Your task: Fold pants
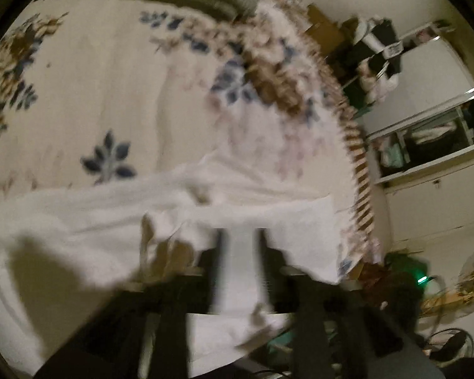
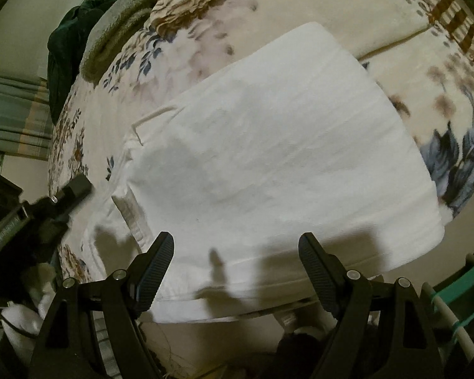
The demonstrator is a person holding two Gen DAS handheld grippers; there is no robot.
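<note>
White pants (image 2: 268, 145) lie folded on a floral bedspread (image 2: 379, 12), near its front edge. My right gripper (image 2: 237, 252) is open and empty, just above the pants' near edge. My left gripper (image 1: 238, 237) is shut on a fold of the white pants (image 1: 110, 208) and holds it above the bed; the view is blurred. The left gripper also shows at the left of the right wrist view (image 2: 75, 189), beside the waistband end.
A grey towel (image 2: 120, 22) and dark green clothing (image 2: 69, 41) lie at the bed's far end. A wardrobe with a mirror (image 1: 433, 132) stands beyond the bed. A green rack (image 2: 458, 297) is at the lower right.
</note>
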